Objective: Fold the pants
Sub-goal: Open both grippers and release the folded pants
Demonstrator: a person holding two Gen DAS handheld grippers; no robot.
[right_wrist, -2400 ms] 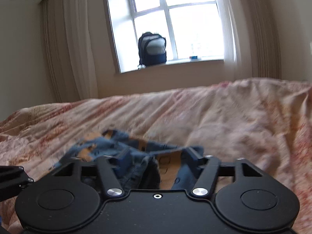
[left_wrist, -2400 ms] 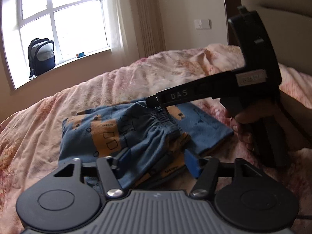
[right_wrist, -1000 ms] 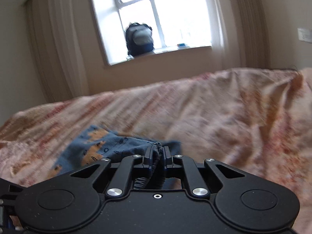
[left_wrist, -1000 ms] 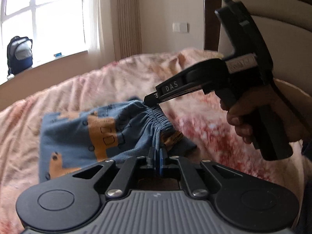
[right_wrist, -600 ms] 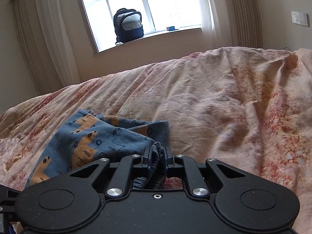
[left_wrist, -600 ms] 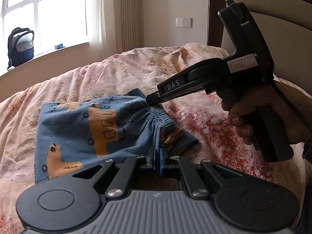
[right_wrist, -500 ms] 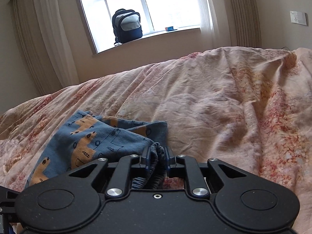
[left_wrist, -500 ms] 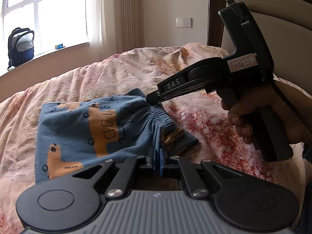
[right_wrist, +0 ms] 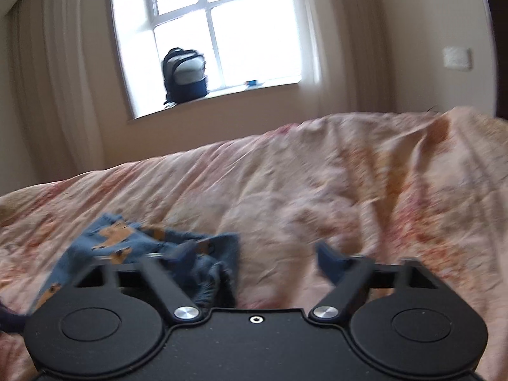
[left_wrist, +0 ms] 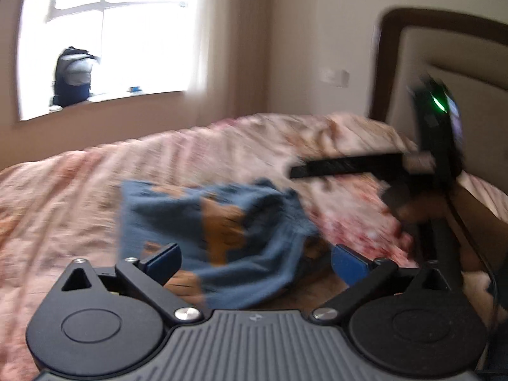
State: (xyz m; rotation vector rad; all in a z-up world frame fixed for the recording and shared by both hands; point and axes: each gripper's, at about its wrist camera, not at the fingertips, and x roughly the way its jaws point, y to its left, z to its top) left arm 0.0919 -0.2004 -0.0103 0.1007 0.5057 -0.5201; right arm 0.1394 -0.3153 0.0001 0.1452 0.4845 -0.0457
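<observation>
The blue pants with orange prints (left_wrist: pixel 222 222) lie folded in a bundle on the pink floral bedspread (left_wrist: pixel 79 190). My left gripper (left_wrist: pixel 255 258) is open, its blue pads on either side of the near edge of the pants. My right gripper (right_wrist: pixel 257 255) is open too; the pants (right_wrist: pixel 133 241) lie at its left finger. In the left wrist view the right gripper (left_wrist: pixel 358 165) hangs above and right of the pants, apart from them. Both views are blurred by motion.
A padded headboard with a dark wood frame (left_wrist: pixel 444 63) stands at the right. A window with a dark backpack (right_wrist: pixel 185 76) on its sill is in the far wall. Curtains (right_wrist: pixel 57 79) hang beside it. The bedspread stretches wide around the pants.
Both grippers were shut on the waistband of the pants and have opened and let go. The right gripper has lifted up and to the right, away from the pants.
</observation>
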